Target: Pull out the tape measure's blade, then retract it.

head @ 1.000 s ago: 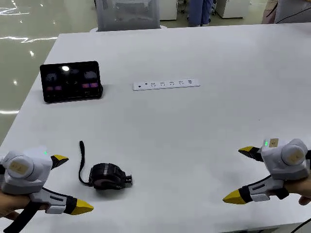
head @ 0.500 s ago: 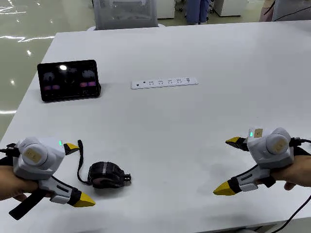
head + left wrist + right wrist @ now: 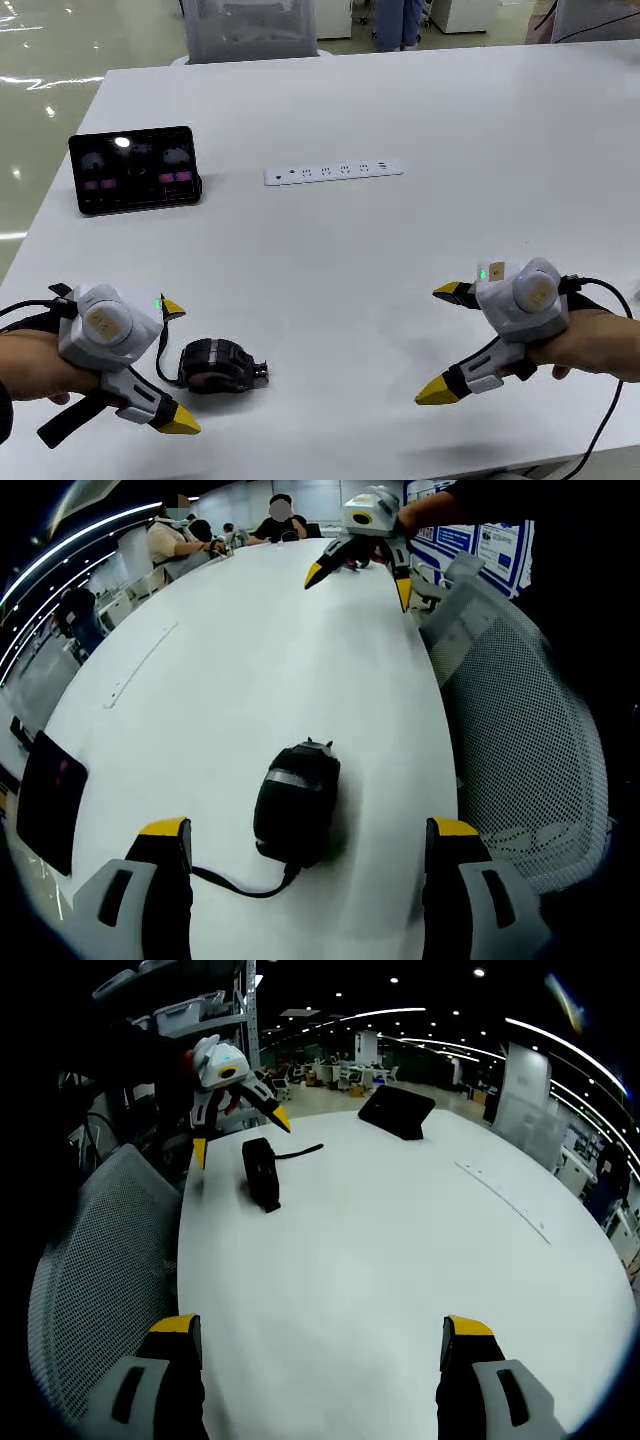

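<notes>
A black tape measure (image 3: 218, 364) lies on the white table (image 3: 400, 240) near its front left, with its wrist strap (image 3: 160, 350) curling off to the left. No blade is out. My left gripper (image 3: 176, 365) is open just left of it, and the case (image 3: 295, 800) sits a little ahead of the yellow tips, between their lines, untouched. My right gripper (image 3: 438, 341) is open over bare table at the front right, far from the tape measure (image 3: 262, 1170). Each gripper view also catches the other gripper, the right (image 3: 360, 540) and the left (image 3: 235, 1100).
A dark tablet (image 3: 134, 168) stands at the back left and a white power strip (image 3: 333, 170) lies mid-table. A mesh chair (image 3: 520, 710) stands beside the table's near edge. Another chair (image 3: 250, 25) stands at the far side, with people behind it.
My left gripper has moved right, closer to the tape measure. My right gripper has moved left, inward over the table. The tape measure has stayed put.
</notes>
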Action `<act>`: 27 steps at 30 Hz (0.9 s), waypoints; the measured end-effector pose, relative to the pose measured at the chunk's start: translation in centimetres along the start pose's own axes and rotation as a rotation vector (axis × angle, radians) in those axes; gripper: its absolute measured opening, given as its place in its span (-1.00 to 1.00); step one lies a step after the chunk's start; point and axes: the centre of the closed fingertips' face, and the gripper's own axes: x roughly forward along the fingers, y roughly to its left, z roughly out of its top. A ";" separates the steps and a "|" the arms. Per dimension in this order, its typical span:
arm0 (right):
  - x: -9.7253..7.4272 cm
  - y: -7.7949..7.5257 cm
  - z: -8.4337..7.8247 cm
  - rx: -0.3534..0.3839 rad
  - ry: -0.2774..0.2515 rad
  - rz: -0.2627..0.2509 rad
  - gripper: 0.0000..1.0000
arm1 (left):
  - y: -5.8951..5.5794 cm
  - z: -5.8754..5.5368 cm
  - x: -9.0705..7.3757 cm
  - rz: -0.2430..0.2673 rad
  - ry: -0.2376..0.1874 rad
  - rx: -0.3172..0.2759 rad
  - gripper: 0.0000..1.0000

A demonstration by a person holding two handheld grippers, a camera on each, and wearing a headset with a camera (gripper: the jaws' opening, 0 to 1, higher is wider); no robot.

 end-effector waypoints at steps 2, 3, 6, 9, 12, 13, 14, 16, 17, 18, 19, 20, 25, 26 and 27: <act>0.4 0.1 0.3 -0.004 0.000 0.008 0.98 | 0.3 0.0 0.3 -0.007 0.008 0.014 0.85; 0.6 0.1 0.4 -0.006 -0.001 0.010 0.98 | 0.4 0.0 0.4 -0.008 0.011 0.019 0.83; 1.1 0.2 1.0 -0.016 0.002 0.021 0.98 | 0.7 0.2 0.7 -0.018 0.016 0.028 0.79; 1.9 0.2 1.7 -0.017 -0.002 0.031 0.98 | 1.0 0.5 1.1 -0.027 0.017 0.034 0.77; 2.7 0.4 2.3 -0.019 -0.005 0.041 0.98 | 1.1 0.7 1.5 -0.035 0.018 0.036 0.75; 2.9 0.5 2.4 -0.020 -0.005 0.045 0.98 | 1.2 0.7 1.6 -0.035 0.018 0.034 0.73; 3.3 0.6 2.8 -0.018 -0.006 0.050 0.98 | 1.4 0.5 1.8 -0.031 0.029 0.032 0.71; 3.7 0.9 3.5 -0.017 -0.019 0.062 0.98 | 1.5 0.4 1.9 -0.028 0.036 0.036 0.63; 4.0 1.0 4.0 -0.023 -0.021 0.064 0.98 | 1.4 0.5 2.0 -0.031 0.039 0.035 0.62; 4.3 1.1 4.3 -0.030 -0.024 0.067 0.98 | 1.4 0.4 2.1 -0.034 0.045 0.031 0.61; 4.7 1.2 4.7 -0.037 -0.025 0.073 0.98 | 1.3 0.4 2.2 -0.040 0.047 0.031 0.59; 4.9 1.4 4.9 -0.041 -0.025 0.080 0.98 | 1.3 0.4 2.3 -0.044 0.046 0.033 0.57; 6.4 2.5 6.0 -0.074 -0.021 0.112 0.98 | 1.0 0.7 2.8 -0.058 0.051 0.044 0.46; 6.6 2.7 6.1 -0.075 -0.021 0.119 0.98 | 0.9 0.7 2.9 -0.061 0.053 0.045 0.44; 6.9 3.0 6.4 -0.078 -0.021 0.129 0.98 | 0.8 0.7 3.1 -0.066 0.057 0.049 0.41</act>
